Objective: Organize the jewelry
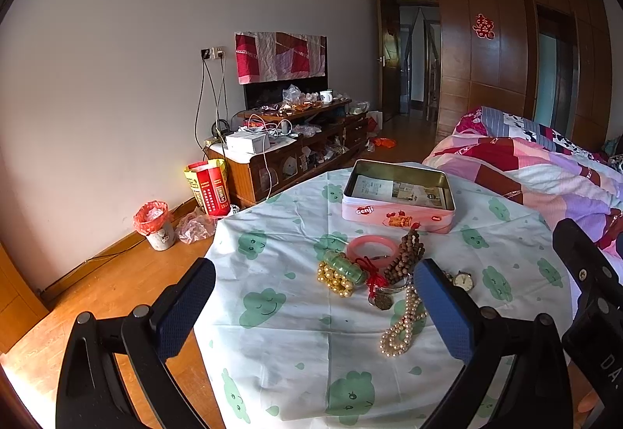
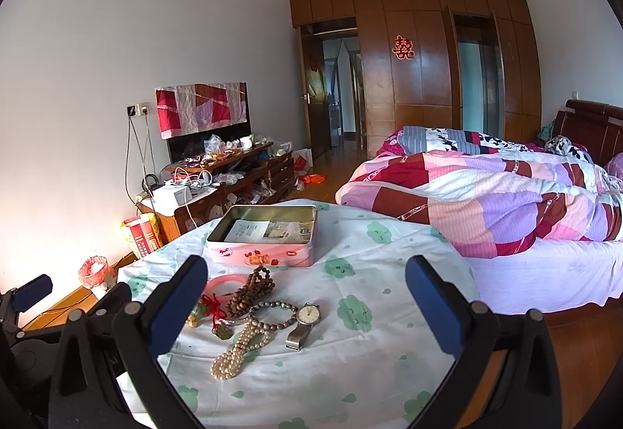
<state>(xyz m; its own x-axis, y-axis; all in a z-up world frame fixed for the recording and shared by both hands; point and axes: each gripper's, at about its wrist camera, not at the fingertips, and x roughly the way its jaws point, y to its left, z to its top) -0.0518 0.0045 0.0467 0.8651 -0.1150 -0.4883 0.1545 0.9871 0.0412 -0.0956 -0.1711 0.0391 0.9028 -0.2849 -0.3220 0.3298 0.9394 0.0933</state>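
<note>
Right wrist view, right gripper (image 2: 307, 296) wide apart, empty; left gripper (image 1: 315, 296) likewise

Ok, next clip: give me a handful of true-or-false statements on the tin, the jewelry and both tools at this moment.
1. The pink tin is open with printed paper inside. True.
2. The wristwatch lies inside the tin. False: it lies on the tablecloth near the pearl necklace.
3. The left tool is open and holds nothing. True.
4. The right tool is shut on the pink bangle. False: it is open and empty; the bangle lies on the cloth.
5. The brown bead string lies between the tin and the pearls. True.
</note>
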